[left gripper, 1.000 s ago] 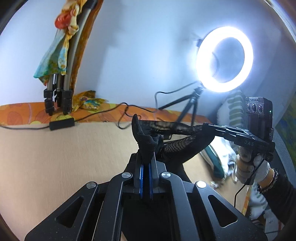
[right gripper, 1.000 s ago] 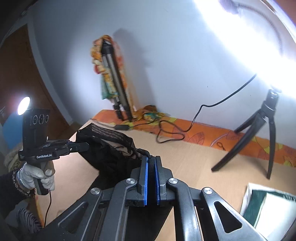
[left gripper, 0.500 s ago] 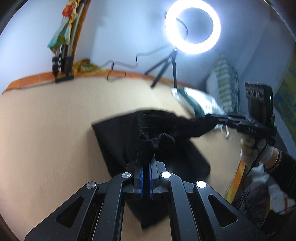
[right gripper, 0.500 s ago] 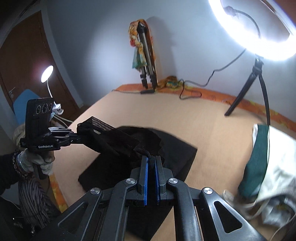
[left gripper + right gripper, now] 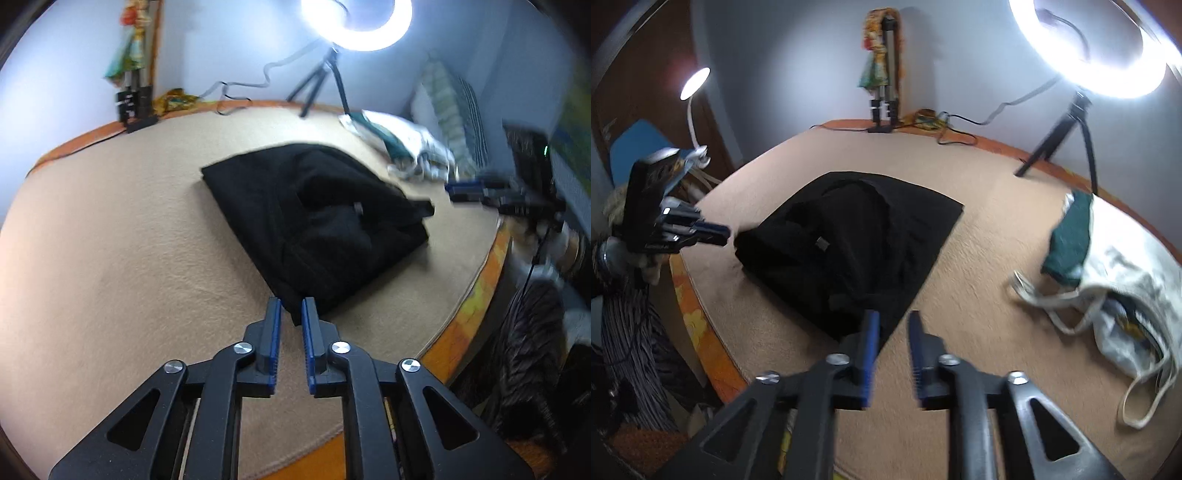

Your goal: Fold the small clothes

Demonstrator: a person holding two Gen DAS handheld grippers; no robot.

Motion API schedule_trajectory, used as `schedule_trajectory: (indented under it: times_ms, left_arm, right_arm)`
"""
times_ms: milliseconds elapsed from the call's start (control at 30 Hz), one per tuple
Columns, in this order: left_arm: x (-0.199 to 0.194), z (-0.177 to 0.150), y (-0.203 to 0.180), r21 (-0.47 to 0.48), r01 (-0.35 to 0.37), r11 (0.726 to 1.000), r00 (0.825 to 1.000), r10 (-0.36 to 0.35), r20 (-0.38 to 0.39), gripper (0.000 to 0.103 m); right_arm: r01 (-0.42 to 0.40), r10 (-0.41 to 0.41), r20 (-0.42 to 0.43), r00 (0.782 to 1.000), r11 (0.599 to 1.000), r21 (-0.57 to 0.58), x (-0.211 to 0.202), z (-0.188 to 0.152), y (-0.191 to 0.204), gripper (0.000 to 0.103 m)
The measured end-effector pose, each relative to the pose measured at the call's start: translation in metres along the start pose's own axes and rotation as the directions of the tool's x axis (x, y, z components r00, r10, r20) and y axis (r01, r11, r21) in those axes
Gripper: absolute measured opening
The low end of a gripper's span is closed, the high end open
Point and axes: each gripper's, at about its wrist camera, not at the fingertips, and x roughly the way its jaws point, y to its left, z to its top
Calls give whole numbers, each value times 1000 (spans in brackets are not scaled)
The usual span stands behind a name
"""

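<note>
A black garment [image 5: 314, 218] lies spread and rumpled on the beige table cover [image 5: 110, 258]; it also shows in the right wrist view [image 5: 857, 243]. My left gripper [image 5: 291, 310] is open and empty, its tips just at the garment's near corner. My right gripper [image 5: 892, 323] is open and empty, just off the garment's other near corner. Each gripper shows in the other's view, blurred, beside the garment: the right one [image 5: 461, 188] and the left one [image 5: 716, 232].
A pile of white and green cloth with a tote bag [image 5: 1108, 266] lies at the right of the table. A ring light on a tripod [image 5: 325, 74], a cable and a folded tripod [image 5: 882, 99] stand at the back. The table edge [image 5: 476, 280] runs close by.
Both grippers lowered the black garment from the air onto the table, then opened and let go of it. Both have drawn back a little toward the near edge.
</note>
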Motion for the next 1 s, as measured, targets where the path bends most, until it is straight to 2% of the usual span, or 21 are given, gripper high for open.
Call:
schedule_trajectory:
  times_ms: [133, 233, 300, 500, 567, 633, 700, 733, 800, 867, 1000]
  left_arm:
    - [3, 7, 16, -176, 66, 982, 997, -59, 44, 24]
    - [20, 9, 20, -306, 147, 941, 989, -149, 17, 25]
    - [31, 10, 17, -346, 158, 925, 986, -169, -3, 25]
    - [55, 7, 9, -389, 141, 911, 982, -178, -60, 25]
    - [58, 8, 6, -383, 133, 914, 983, -170, -64, 25]
    - [59, 9, 5, -370, 127, 920, 985, -161, -64, 18]
    - [59, 10, 4, -357, 131, 925, 985, -161, -55, 6]
    - [58, 11, 4, -353, 133, 926, 986, -161, -50, 6]
    - [56, 12, 5, -344, 132, 930, 987, -157, -45, 4]
    - [53, 14, 7, -347, 139, 928, 986, -160, -34, 4]
    - [39, 20, 8, -324, 146, 935, 988, -156, -3, 3]
  right_arm:
    - [-56, 56, 7, 998, 978, 201, 5, 2, -25, 38]
    - [-114, 127, -15, 992, 930, 351, 22, 3, -42, 38]
    - [-163, 189, -15, 982, 885, 435, 33, 1, -49, 38]
    - [-195, 245, -30, 969, 836, 513, 53, -8, -50, 39]
    - [-197, 256, -42, 966, 832, 518, 59, -9, -47, 39]
    - [-192, 257, -59, 964, 836, 513, 65, -8, -44, 37]
    - [-205, 272, -55, 961, 830, 519, 66, -7, -44, 28]
    - [-218, 283, -48, 958, 826, 520, 66, -7, -43, 24]
    - [-224, 283, -41, 958, 832, 507, 63, -3, -40, 10]
    - [-226, 277, -33, 960, 841, 491, 58, 1, -37, 6]
    - [-239, 265, 13, 964, 847, 474, 39, 12, -36, 5]
